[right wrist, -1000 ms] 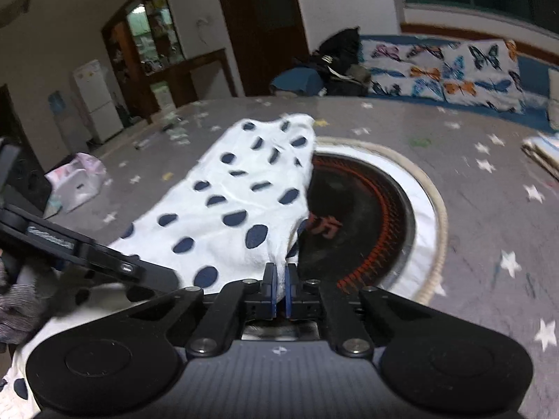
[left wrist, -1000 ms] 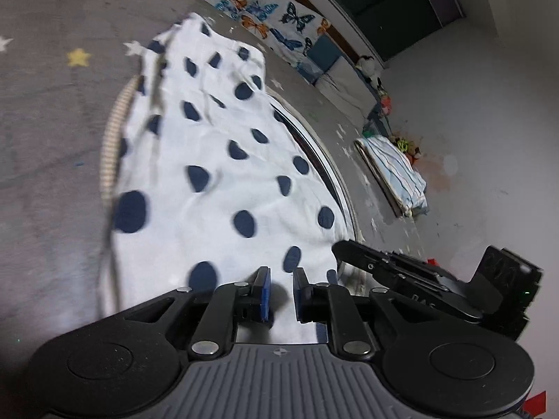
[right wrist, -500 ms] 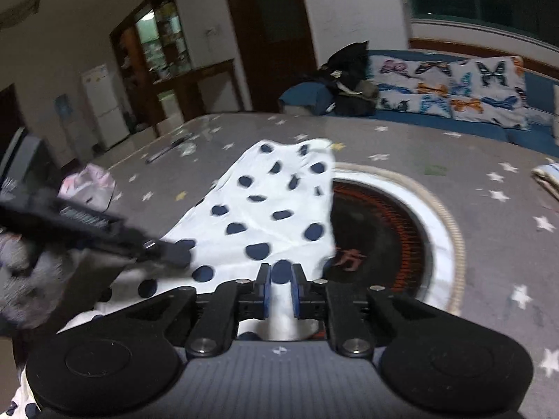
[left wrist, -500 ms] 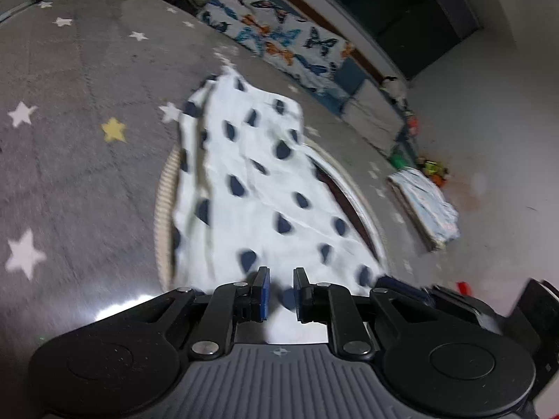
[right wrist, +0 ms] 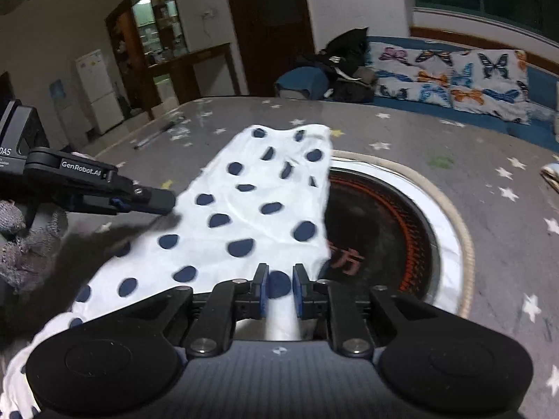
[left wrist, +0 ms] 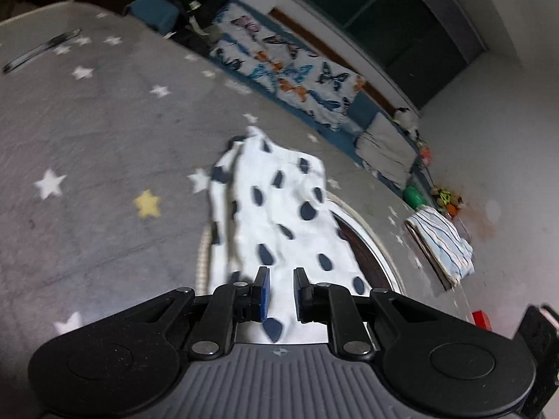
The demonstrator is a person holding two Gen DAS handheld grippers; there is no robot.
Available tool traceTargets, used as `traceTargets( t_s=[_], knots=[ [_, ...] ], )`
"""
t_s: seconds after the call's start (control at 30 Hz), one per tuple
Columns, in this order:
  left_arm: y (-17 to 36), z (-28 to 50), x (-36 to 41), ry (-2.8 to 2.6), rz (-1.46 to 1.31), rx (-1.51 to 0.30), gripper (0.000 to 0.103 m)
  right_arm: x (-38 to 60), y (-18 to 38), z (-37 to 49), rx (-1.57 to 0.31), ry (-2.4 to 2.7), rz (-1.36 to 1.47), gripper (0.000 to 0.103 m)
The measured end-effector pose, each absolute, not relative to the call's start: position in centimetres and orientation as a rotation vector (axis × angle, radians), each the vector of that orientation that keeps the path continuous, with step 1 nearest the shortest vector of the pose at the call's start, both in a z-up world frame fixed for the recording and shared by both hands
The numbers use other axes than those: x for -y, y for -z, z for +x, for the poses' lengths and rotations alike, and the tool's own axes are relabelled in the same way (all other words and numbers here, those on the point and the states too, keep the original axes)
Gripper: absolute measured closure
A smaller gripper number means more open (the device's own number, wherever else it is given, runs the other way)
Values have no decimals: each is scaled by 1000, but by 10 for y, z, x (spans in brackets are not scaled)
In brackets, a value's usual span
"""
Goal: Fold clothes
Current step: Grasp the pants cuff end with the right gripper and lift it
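A white garment with dark blue dots (left wrist: 279, 216) lies spread on the grey star-patterned table (left wrist: 87, 146), partly over a round hotplate. My left gripper (left wrist: 278, 293) stands open above the garment's near end, blue pads apart with cloth showing between them. My right gripper (right wrist: 278, 288) is also open a little over the near edge of the same garment (right wrist: 251, 209). The left gripper shows in the right wrist view (right wrist: 104, 188) at the garment's left side.
A round hotplate with a white rim (right wrist: 391, 223) is set in the table right of the garment. A folded striped cloth (left wrist: 440, 241) lies at the table's far right. A butterfly-print sofa (right wrist: 454, 80) stands beyond the table.
Both grippers have lifted and pulled back from the garment. The right gripper's pads, nearly closed a second ago, have opened. The garment now lies farther off and flatter.
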State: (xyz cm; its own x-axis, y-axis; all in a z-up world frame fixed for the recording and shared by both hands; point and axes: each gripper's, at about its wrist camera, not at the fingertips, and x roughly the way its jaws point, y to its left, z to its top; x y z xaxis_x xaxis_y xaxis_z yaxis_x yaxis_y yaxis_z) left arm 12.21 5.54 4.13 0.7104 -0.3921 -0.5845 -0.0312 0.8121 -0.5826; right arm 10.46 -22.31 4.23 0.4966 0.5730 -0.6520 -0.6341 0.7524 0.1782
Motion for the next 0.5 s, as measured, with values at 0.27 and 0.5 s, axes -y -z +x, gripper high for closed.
traceTargets(
  t_s=[0.27, 0.5],
  knots=[
    [-25, 147, -57, 176, -545, -799, 89, 210, -39, 131, -794, -751, -97, 85],
    [-30, 156, -59, 165, -501, -766, 88, 191, -47, 188, -788, -755, -87, 72]
  ],
)
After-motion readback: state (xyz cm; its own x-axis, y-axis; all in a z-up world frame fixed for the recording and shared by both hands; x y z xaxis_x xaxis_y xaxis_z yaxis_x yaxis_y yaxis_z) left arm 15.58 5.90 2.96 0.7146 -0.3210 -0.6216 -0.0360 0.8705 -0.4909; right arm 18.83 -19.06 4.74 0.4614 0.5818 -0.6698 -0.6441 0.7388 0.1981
